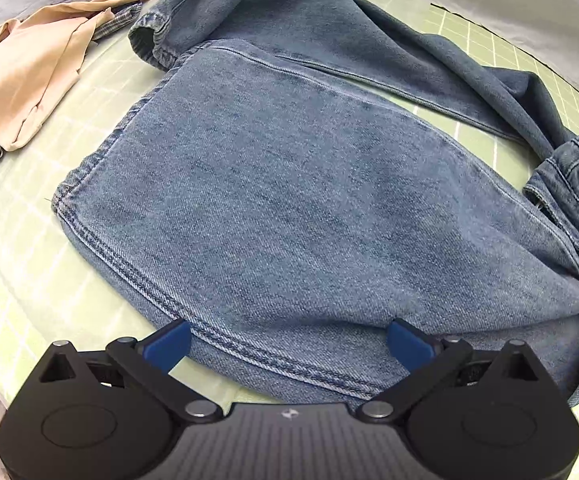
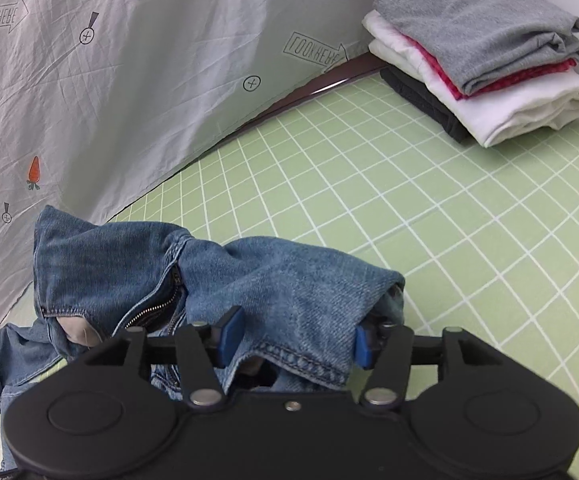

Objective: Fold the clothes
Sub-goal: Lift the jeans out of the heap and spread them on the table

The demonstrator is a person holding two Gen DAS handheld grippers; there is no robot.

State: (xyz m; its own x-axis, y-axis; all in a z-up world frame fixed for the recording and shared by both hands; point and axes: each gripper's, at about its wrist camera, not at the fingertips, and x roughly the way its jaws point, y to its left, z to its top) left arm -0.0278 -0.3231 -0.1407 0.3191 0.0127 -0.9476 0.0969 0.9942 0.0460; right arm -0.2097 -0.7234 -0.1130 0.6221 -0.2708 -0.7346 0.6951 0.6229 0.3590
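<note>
Denim jeans (image 1: 289, 200) spread over the green gridded bench (image 1: 17, 280) fill the frame above the left tool (image 1: 287, 342), its jaws wide and empty over the hem, while the right tool (image 2: 293, 338) stands half open around a bunched fold, pads apparently not pressing.

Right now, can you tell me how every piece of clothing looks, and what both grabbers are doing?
Jeans: partly folded, lying on the green mat.
Beige garment: crumpled, unfolded.
Stack of clothes: folded, grey piece on top.
Left gripper: open over the jeans' hem, holding nothing.
Right gripper: jaws apart, denim bunched between them, pads not visibly pressing.
</note>
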